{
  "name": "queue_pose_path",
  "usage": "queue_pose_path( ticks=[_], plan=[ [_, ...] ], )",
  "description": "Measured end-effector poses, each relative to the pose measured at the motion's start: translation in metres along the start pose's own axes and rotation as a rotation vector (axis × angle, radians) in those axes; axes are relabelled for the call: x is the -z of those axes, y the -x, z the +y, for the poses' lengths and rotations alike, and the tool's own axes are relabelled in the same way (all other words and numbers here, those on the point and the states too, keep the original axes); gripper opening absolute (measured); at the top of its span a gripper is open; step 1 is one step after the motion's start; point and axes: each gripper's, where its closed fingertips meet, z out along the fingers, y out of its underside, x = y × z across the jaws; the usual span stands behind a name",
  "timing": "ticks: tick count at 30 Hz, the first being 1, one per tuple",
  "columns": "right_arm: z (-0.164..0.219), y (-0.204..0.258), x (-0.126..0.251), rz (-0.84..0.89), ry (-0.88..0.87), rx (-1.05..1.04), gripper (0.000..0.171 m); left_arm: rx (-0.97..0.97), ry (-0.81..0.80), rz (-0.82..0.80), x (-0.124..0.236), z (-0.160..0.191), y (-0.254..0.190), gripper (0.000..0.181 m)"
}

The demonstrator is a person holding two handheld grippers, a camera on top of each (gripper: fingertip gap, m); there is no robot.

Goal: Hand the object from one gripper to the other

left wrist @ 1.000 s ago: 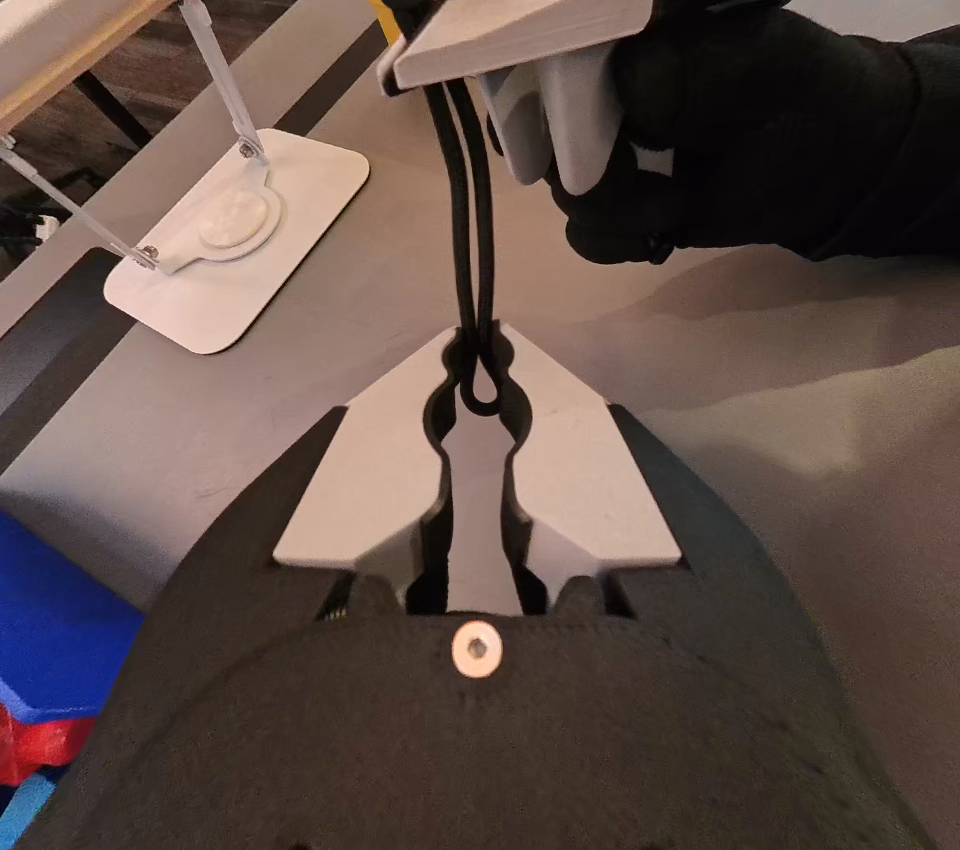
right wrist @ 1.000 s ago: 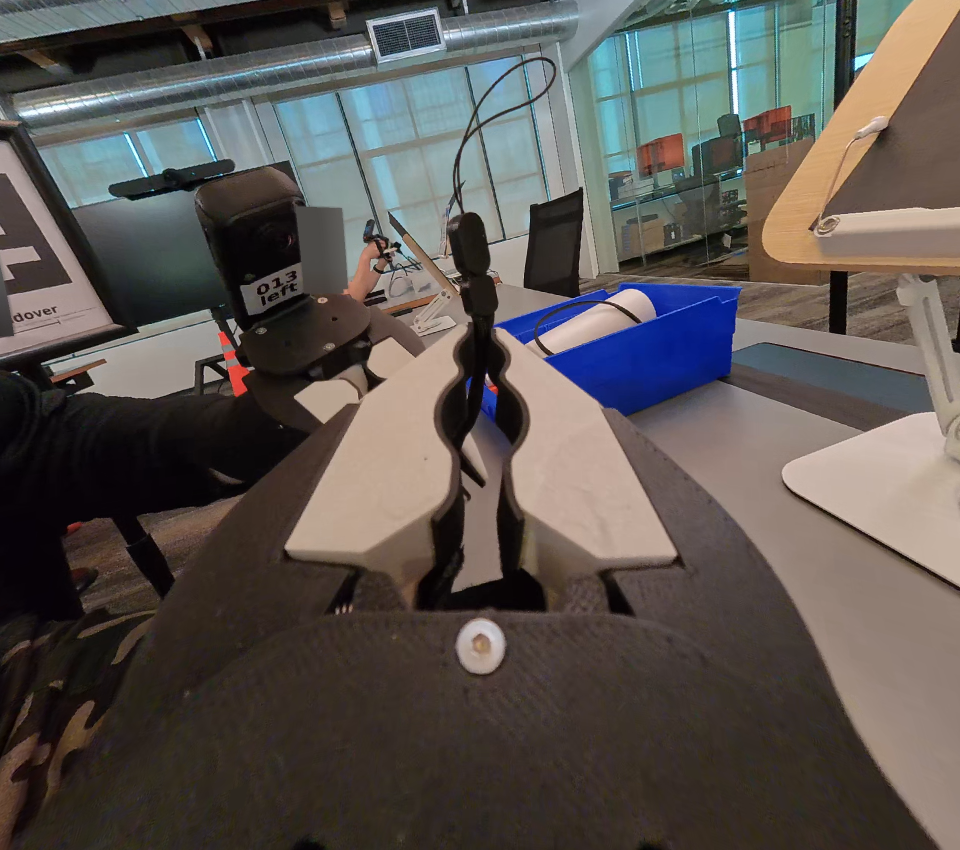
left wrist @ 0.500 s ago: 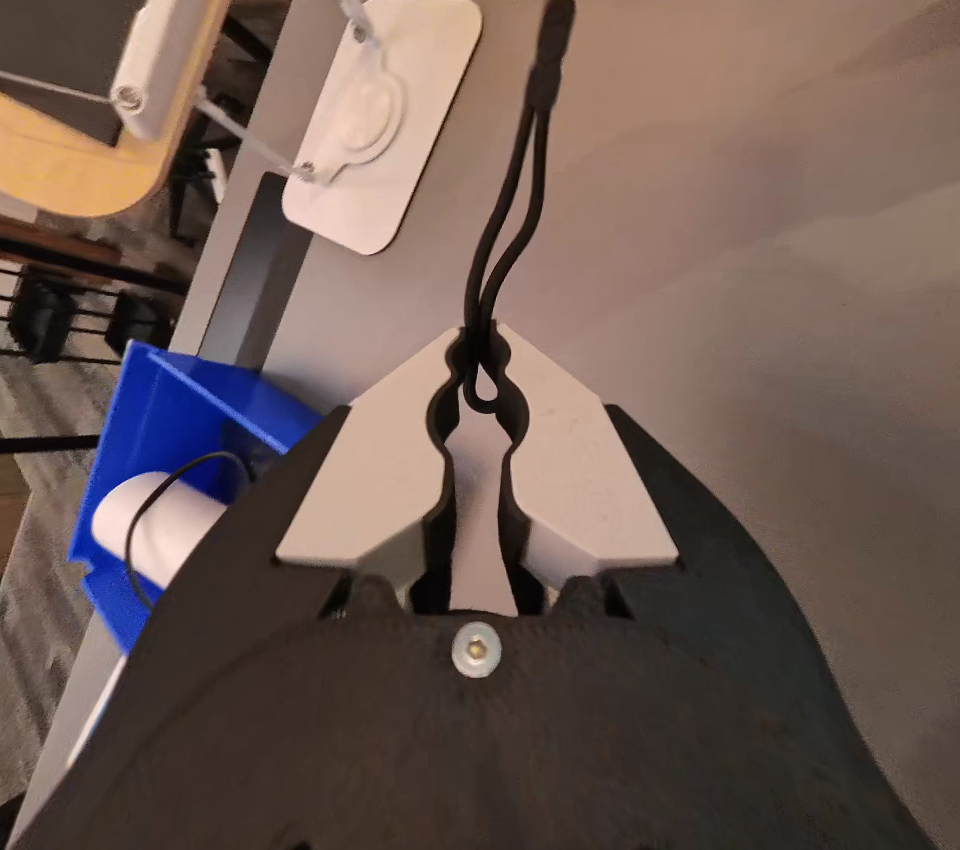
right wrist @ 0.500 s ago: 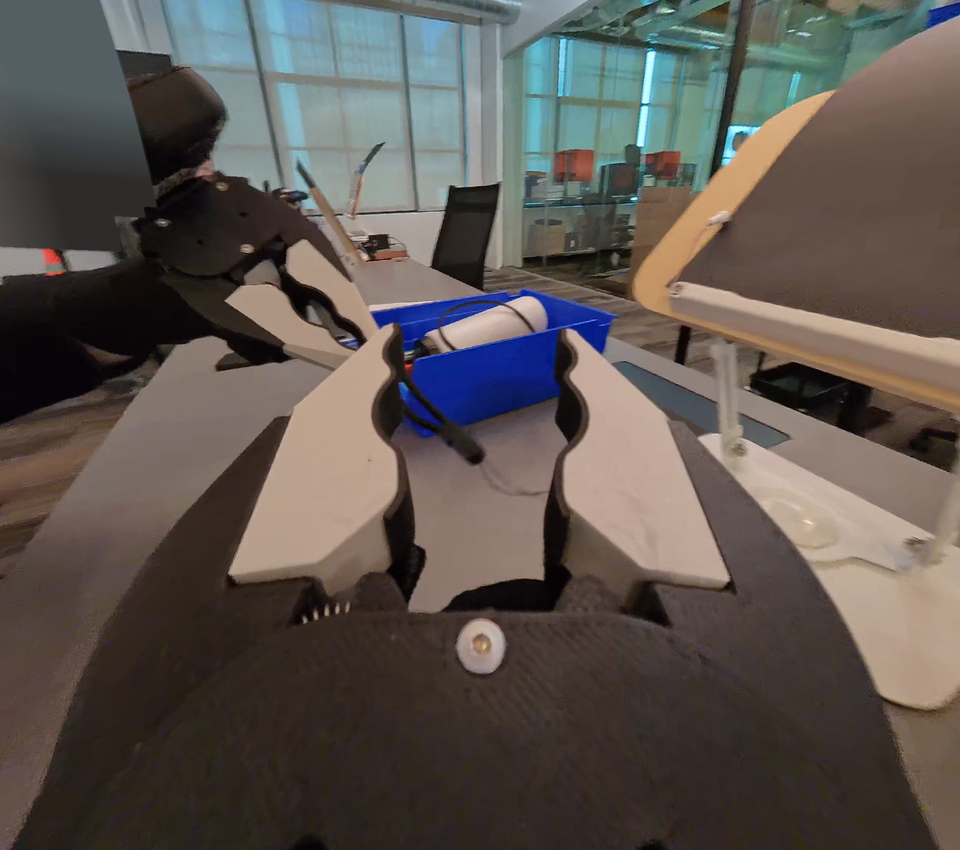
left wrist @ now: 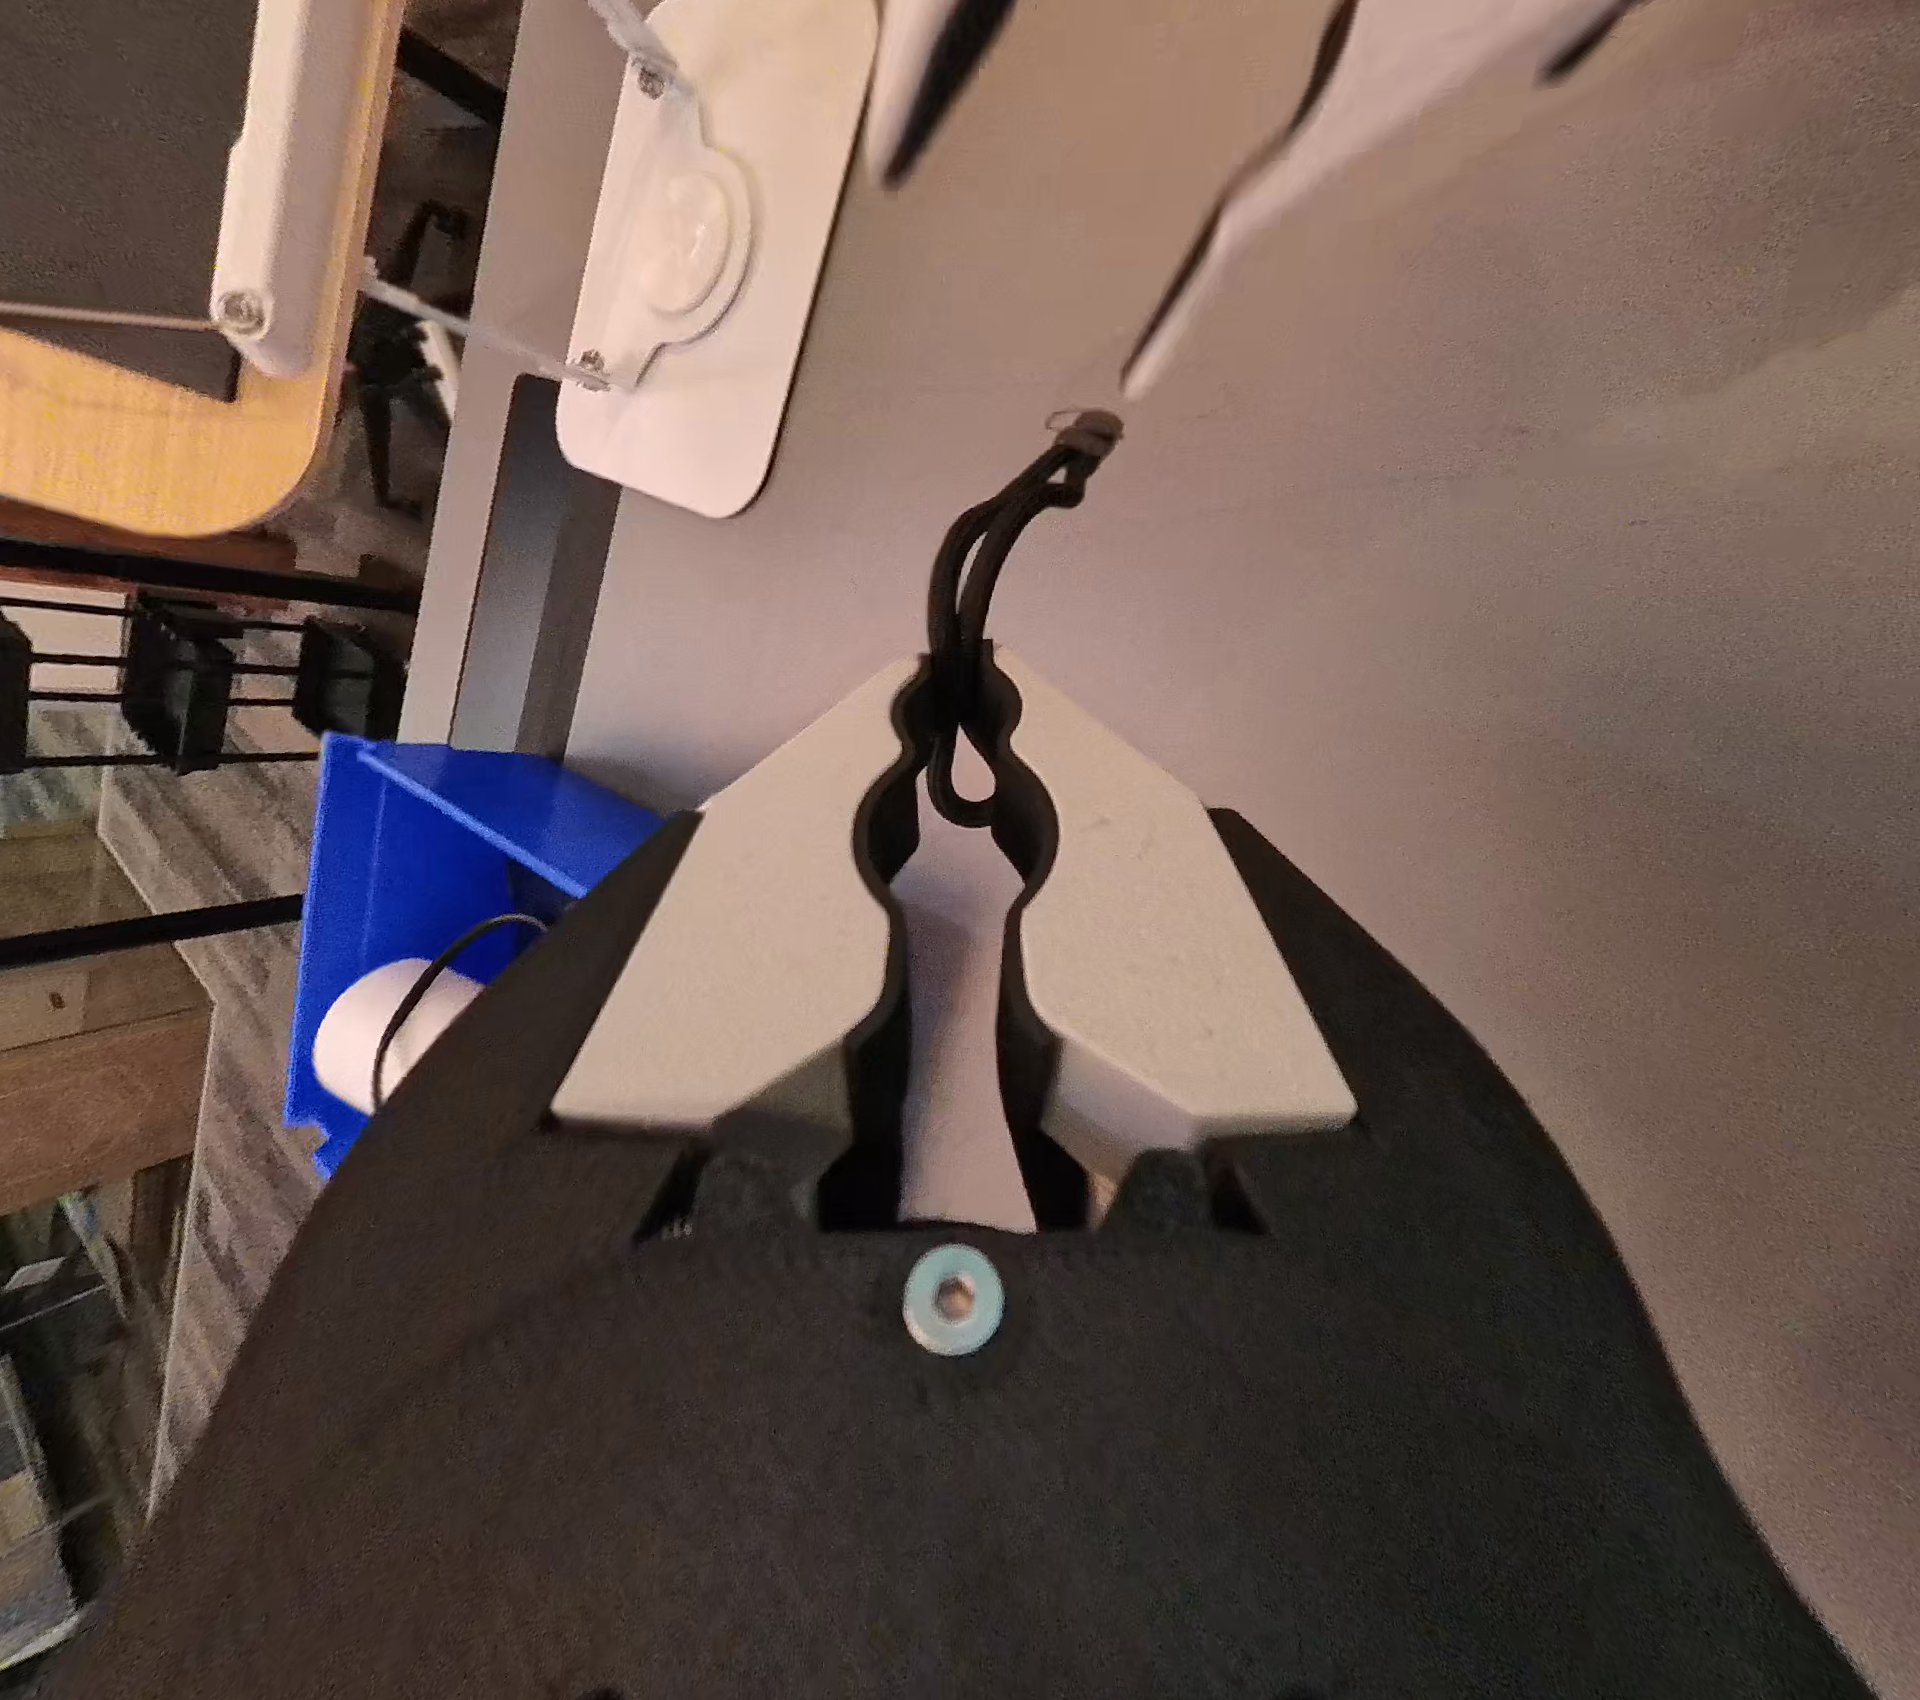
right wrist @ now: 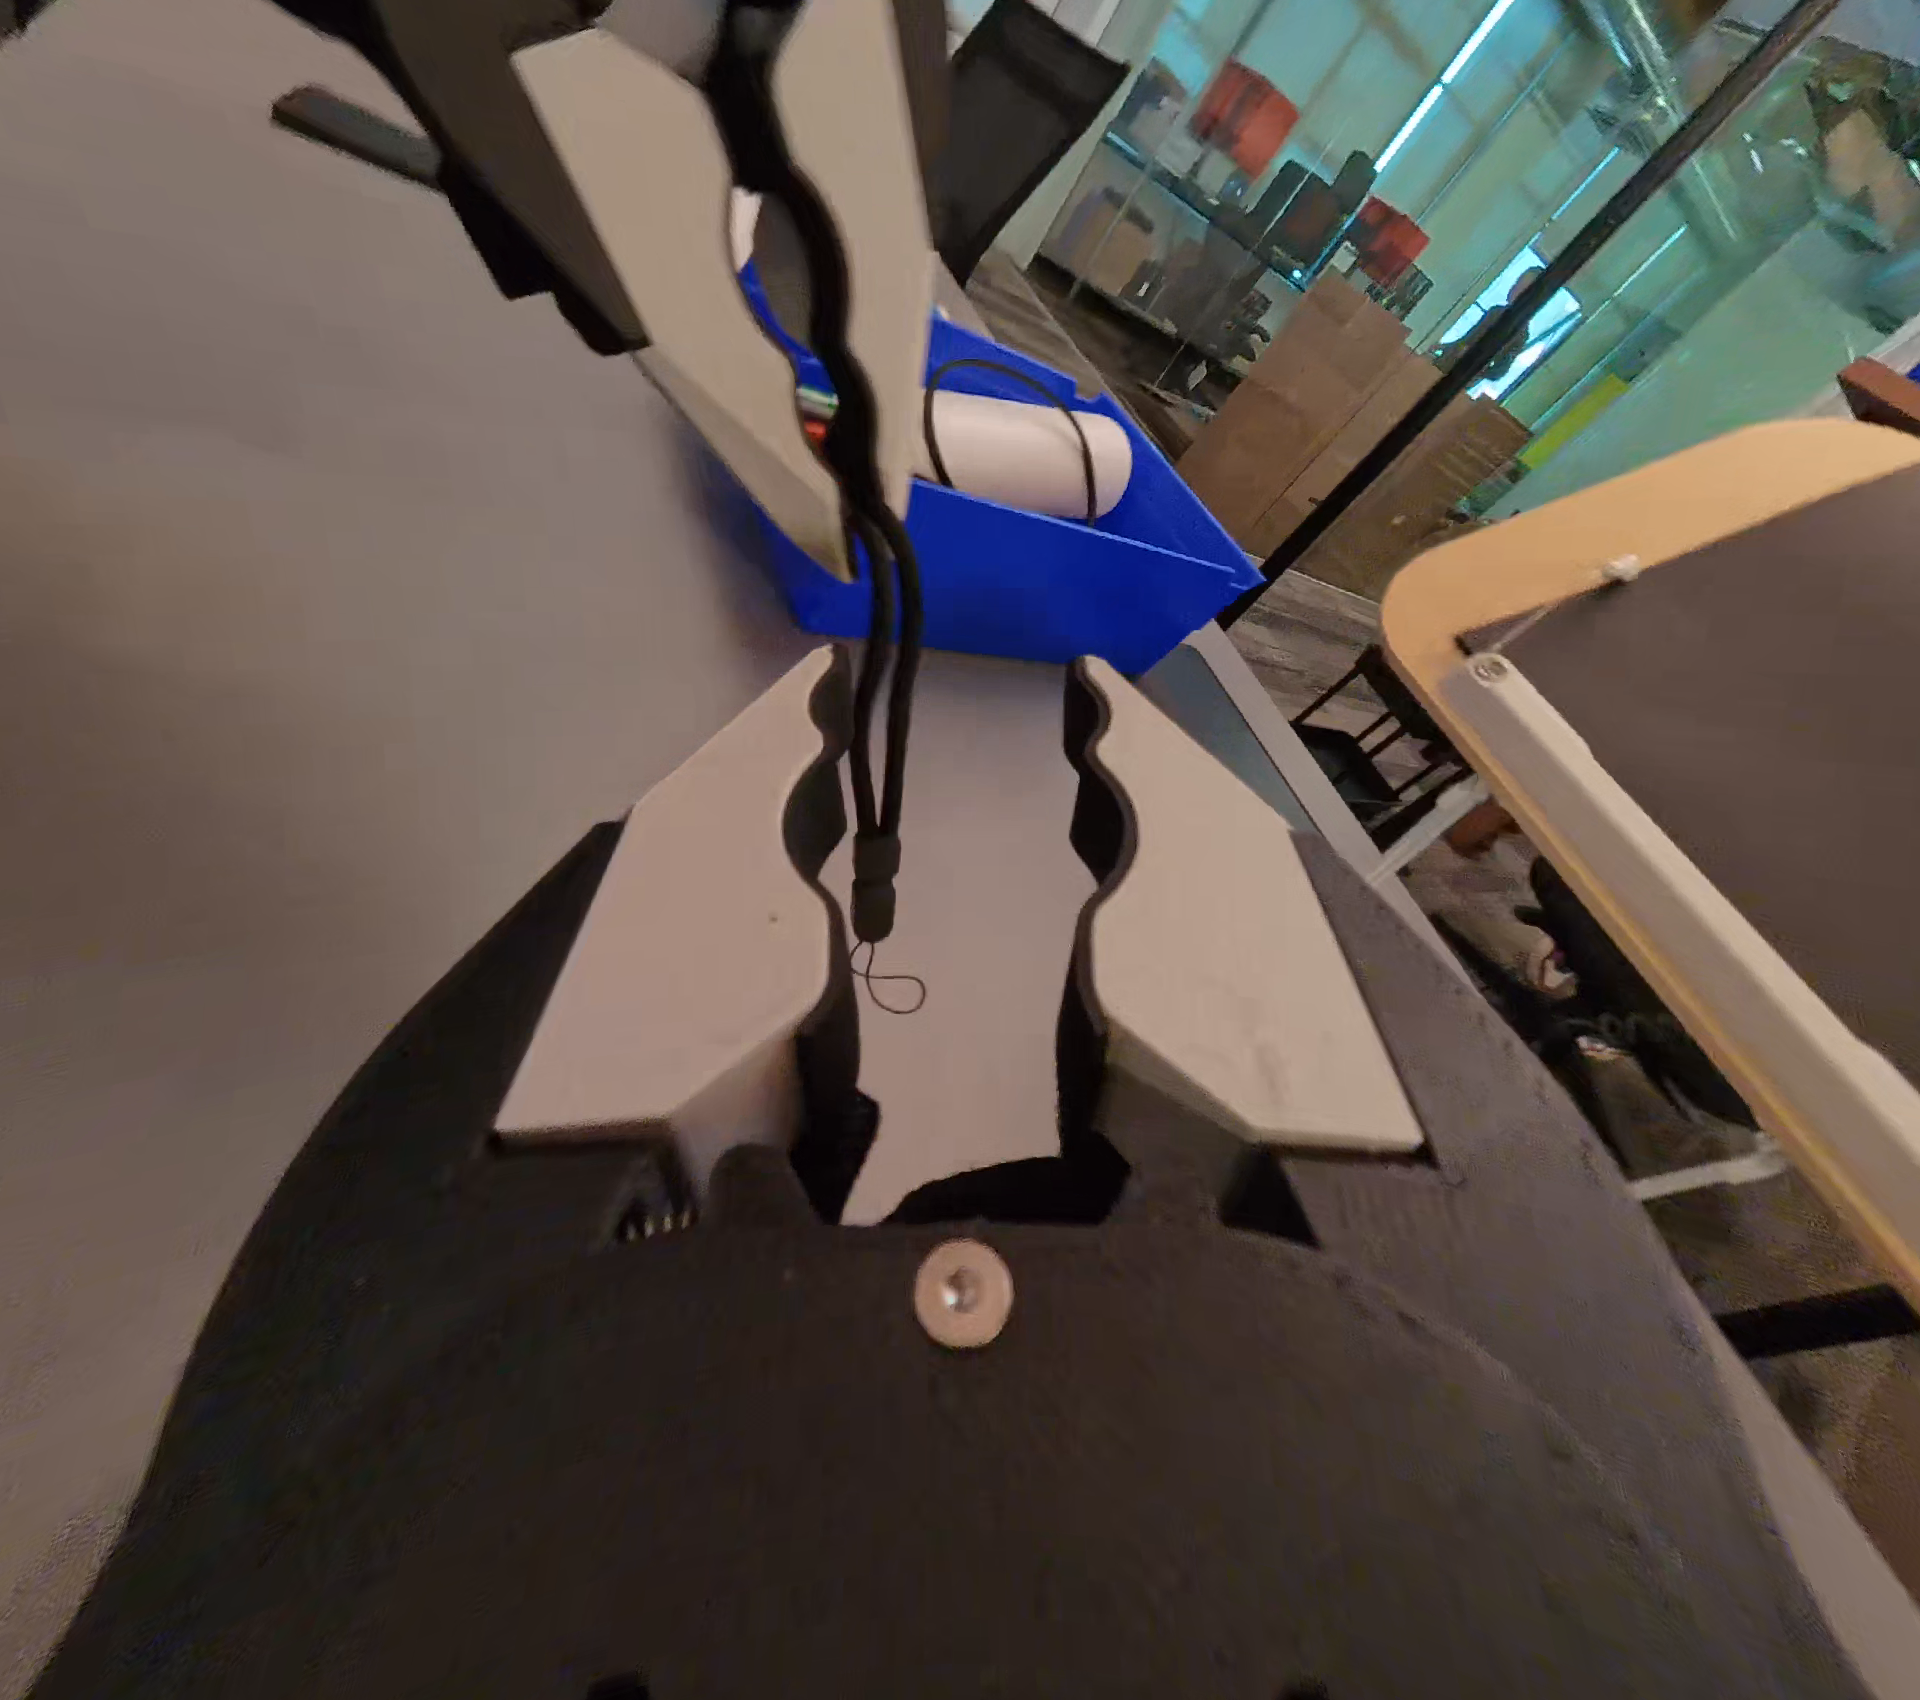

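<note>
Black doubled cord lanyard (right wrist: pixel 883 715) with a small plug end hangs from my left gripper (left wrist: pixel 961 694), clamped shut on its loop. Half a second ago my right gripper (right wrist: pixel 951 705) stood farther off; now its parted jaws flank the dangling cord above the grey desk (right wrist: pixel 312 507), without touching it.

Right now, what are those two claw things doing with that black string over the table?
A person is working two handheld grippers to pass a black cord loop from one to the other. The left gripper is shut on one end of it. The rest hangs down between the fingers of the right gripper, which are open and not touching the cord, so the handover is not yet made. This happens above a grey table, with a blue bin holding a white cylinder close behind.
</note>
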Motion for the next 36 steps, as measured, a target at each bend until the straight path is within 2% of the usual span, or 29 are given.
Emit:
queue_pose_path(
  ticks=[4,11,17,18,22,27,30,36],
  plan=[
    [0.009,0.016,-0.012,0.002,0.084,0.099,0.037,0.025,-0.021,0.037,0.000,-0.012,-0.011,0.005],
    [0.017,0.018,-0.014,-0.004,0.110,0.069,0.002,0.014,-0.032,0.059,0.001,-0.018,-0.019,0.005],
    [0.016,0.017,-0.013,-0.033,0.077,-0.042,0.000,0.039,-0.066,0.056,0.000,-0.022,-0.018,0.006],
    [0.015,0.016,-0.013,-0.043,0.060,-0.086,0.000,0.048,-0.083,0.054,0.001,-0.025,-0.017,0.009],
    [0.007,-0.001,-0.005,-0.054,-0.060,-0.325,0.000,0.107,-0.133,0.015,0.004,-0.030,-0.005,0.049],
    [-0.009,-0.032,0.015,-0.080,-0.327,-0.669,0.000,0.286,-0.265,0.086,-0.002,-0.037,-0.002,0.077],
    [-0.015,-0.043,0.025,-0.098,-0.444,-0.778,0.000,0.409,-0.335,0.228,-0.015,-0.043,-0.020,0.077],
    [-0.028,-0.035,0.026,-0.159,-0.521,-0.814,0.000,0.416,-0.369,0.302,-0.036,-0.051,-0.047,0.066]
  ],
)
